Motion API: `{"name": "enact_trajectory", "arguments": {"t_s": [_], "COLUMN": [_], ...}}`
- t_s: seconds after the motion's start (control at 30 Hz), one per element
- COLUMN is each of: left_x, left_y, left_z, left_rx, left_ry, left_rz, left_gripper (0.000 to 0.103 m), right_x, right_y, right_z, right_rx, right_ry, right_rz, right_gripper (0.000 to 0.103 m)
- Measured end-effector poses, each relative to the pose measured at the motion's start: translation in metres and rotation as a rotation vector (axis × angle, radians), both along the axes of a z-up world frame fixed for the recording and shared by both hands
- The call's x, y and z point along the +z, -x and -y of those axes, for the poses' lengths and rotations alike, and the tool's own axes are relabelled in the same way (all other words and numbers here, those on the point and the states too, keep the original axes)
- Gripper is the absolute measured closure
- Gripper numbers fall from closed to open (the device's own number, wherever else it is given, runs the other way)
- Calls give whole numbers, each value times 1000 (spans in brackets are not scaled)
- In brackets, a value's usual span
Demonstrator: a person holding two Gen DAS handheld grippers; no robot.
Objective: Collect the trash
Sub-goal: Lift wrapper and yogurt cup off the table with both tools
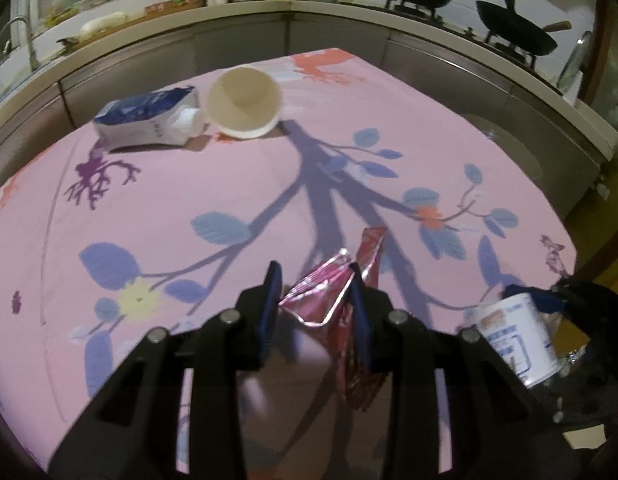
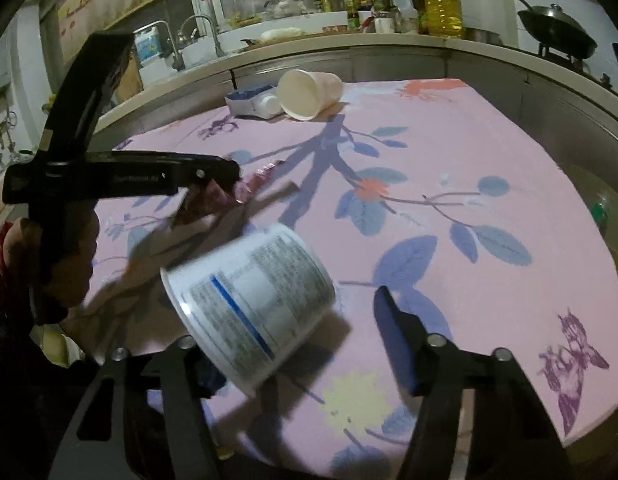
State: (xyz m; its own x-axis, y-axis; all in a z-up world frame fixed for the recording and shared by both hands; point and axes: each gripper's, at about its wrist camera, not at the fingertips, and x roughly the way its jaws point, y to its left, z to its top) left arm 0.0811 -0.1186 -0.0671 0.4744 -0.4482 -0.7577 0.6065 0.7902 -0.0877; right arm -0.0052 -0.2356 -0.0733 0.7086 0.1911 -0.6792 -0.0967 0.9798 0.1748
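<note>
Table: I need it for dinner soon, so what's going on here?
A person is clearing trash off the pink tablecloth with a gripper in each hand. The left gripper is shut on a pink foil wrapper. A white tub lies tilted between the right gripper's jaws, with the one finger in view clear of it. A paper cup and a blue pack lie at the far edge.

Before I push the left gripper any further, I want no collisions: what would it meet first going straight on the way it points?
Beyond the pink wrapper in the left gripper, the line seems to meet only bare pink tablecloth. The paper cup and blue pack lie farther back, left of it; depth is uncertain.
</note>
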Motion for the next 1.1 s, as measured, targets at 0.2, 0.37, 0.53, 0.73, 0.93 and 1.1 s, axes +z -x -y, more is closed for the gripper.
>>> {"name": "enact_trajectory", "arguments": {"t_s": [0.2,0.37,0.53,0.73,0.93,1.1], "left_x": [4,7,2,-9,-16,-18], "left_y": [-5,-12,-17,-16,-18,-19], "left_z": [-17,-51,-72,-75,-72,-70], "left_rx": [60,142,196,217,224,226], "left_ry": [23,35,25,-24,-43,-56], "left_rz": [-17,-13,-10,1,-11,-9], "left_gripper": [71,71,71,71,71,71], "right_x": [1,13,22,7,7,9], "right_y": [-27,-63,-97,-105,-88,-77], "right_z": [-17,-28,-54,-73,-73,-67], "right_rx": [55,27,33,18,19,10], "right_ry": [-37,-117,-72,40,82,82], "right_rz": [-26,-34,-41,-53,-33,-18], "right_gripper": [76,76,76,73,49,48]}}
